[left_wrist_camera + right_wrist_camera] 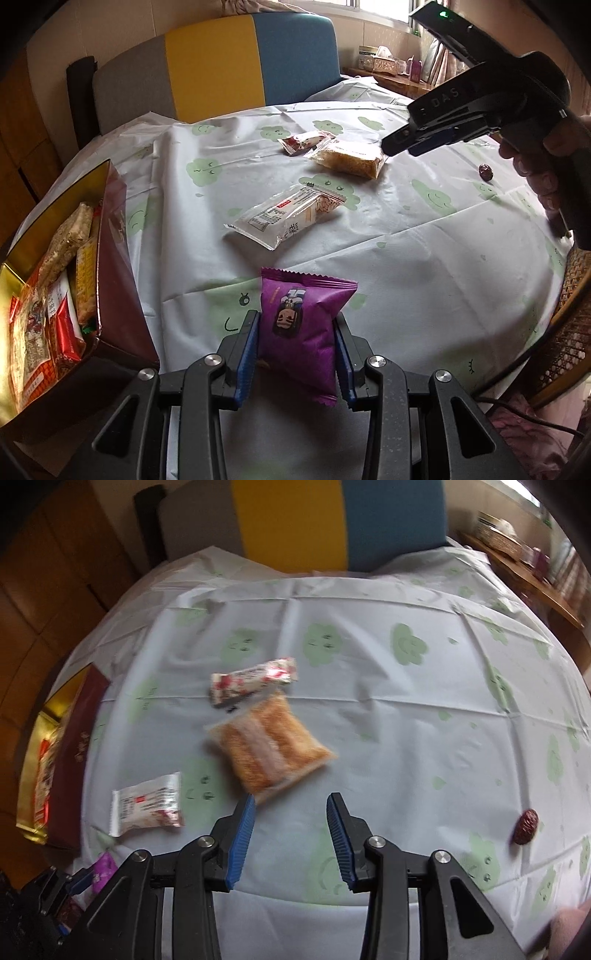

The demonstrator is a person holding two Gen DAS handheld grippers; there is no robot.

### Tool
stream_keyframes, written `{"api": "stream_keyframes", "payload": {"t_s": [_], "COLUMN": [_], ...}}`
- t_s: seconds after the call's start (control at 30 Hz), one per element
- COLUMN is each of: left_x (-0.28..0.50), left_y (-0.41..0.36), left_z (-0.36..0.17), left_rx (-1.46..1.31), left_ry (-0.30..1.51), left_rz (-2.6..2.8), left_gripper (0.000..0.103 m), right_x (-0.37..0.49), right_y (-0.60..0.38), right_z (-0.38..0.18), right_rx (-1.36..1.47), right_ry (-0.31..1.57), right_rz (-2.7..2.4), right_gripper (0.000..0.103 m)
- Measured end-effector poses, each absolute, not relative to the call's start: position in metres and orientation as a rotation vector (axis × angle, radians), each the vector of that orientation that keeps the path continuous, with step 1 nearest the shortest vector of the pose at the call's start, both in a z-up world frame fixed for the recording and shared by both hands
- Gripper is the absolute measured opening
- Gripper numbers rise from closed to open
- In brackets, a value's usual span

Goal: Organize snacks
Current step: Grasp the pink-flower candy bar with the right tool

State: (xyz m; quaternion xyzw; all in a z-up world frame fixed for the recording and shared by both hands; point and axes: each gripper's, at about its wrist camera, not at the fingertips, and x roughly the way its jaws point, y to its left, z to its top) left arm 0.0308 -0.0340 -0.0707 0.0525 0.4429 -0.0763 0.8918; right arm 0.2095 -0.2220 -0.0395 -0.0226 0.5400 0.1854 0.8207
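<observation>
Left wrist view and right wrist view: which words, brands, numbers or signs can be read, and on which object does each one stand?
"DAS": raised letters on the black body of the right gripper; further characters beside them are unclear.
Clear plastic snack packet with a white label: printed text and a small red mark, too small to read.
Purple foil snack packet held in the left gripper: cartoon figure only, no readable words.
Dark red snack box: gold lettering, too blurred in both views.
</observation>
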Motion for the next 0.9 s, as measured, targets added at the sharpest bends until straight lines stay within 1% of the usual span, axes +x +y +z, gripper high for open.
{"api": "stream_keyframes", "payload": {"t_s": [0.07, 0.13, 0.17, 0.2, 0.4, 0.53, 0.57, 0.6, 0.63, 0.8, 0.9], "left_x": [0.03, 0.03, 0.03, 0.03, 0.03, 0.029, 0.029, 0.03, 0.03, 0.031, 0.031], "left_y": [-0.033, -0.032, -0.032, -0.031, -0.03, -0.03, -0.029, -0.029, -0.029, -0.027, -0.027], "left_z": [-0.071, -0.071, -0.071, -0.071, -0.072, -0.072, -0.072, -0.072, -0.072, -0.072, -0.072], "left_rx": [0.104, 0.1, 0.097, 0.093, 0.086, 0.082, 0.08, 0.079, 0.077, 0.059, 0.058], "left_ry": [0.918, 0.917, 0.917, 0.917, 0.911, 0.91, 0.911, 0.912, 0.913, 0.919, 0.919], "left_rz": [-0.161, -0.163, -0.164, -0.165, -0.165, -0.168, -0.168, -0.169, -0.169, -0.173, -0.173], "left_gripper": [0.038, 0.038, 0.038, 0.039, 0.039, 0.039, 0.04, 0.04, 0.04, 0.04, 0.04], "right_x": [0.21, 0.214, 0.216, 0.219, 0.236, 0.253, 0.261, 0.266, 0.272, 0.306, 0.322], "right_y": [-0.212, -0.203, -0.199, -0.193, -0.179, -0.171, -0.17, -0.171, -0.171, -0.169, -0.165], "right_z": [-0.041, -0.043, -0.045, -0.045, -0.044, -0.036, -0.036, -0.037, -0.038, -0.06, -0.071], "right_rx": [-0.077, -0.11, -0.13, -0.155, -0.171, -0.124, -0.076, -0.016, 0.049, 0.263, 0.292], "right_ry": [1.157, 1.169, 1.174, 1.17, 1.174, 1.128, 1.14, 1.161, 1.185, 1.266, 1.283], "right_rz": [0.425, 0.441, 0.445, 0.444, 0.448, 0.442, 0.454, 0.474, 0.493, 0.448, 0.379], "right_gripper": [0.044, 0.048, 0.057, 0.063, 0.064, 0.064, 0.062, 0.057, 0.056, 0.056, 0.056]}}
